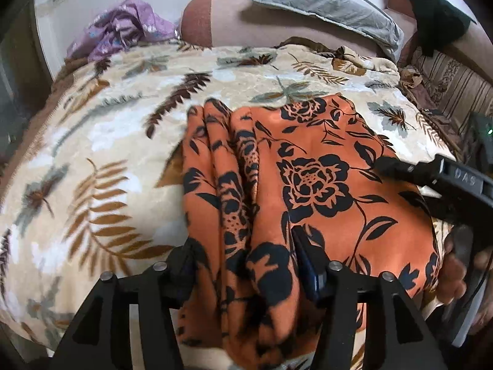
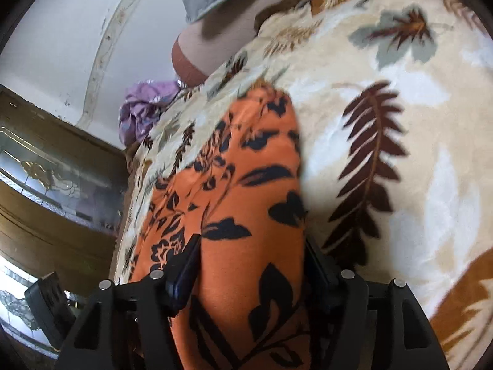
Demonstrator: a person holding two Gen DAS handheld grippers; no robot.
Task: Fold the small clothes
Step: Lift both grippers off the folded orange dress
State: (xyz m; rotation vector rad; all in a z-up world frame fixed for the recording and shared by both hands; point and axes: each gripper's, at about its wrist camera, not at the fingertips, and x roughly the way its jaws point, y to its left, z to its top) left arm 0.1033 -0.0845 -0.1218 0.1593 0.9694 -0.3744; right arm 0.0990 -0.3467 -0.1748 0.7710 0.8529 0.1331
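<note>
Between both tongs [image 1: 243, 265] [image 2: 251, 265], orange garment [image 1: 308, 160].

The garment [image 1: 308, 185] lies on the blanket [image 1: 107, 154], at the centre of the left wrist frame. Behind it, along the top, a bolster [image 1: 222, 21] carries a pillow [image 1: 323, 3], with crumpled cloth [image 1: 123, 27] at upper left. The right gripper [image 1: 385, 166] enters from the right edge, over the garment.

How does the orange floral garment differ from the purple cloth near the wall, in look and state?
The orange floral garment carries bold black flowers and leaves; the purple cloth has only a pale, faint print. The orange garment lies spread on the leaf-print blanket with gathered folds on one side, between the fingers of both the left claw and the right claw; the purple cloth sits crumpled and untouched at the bed's far edge. Both rest on the bed.
</note>
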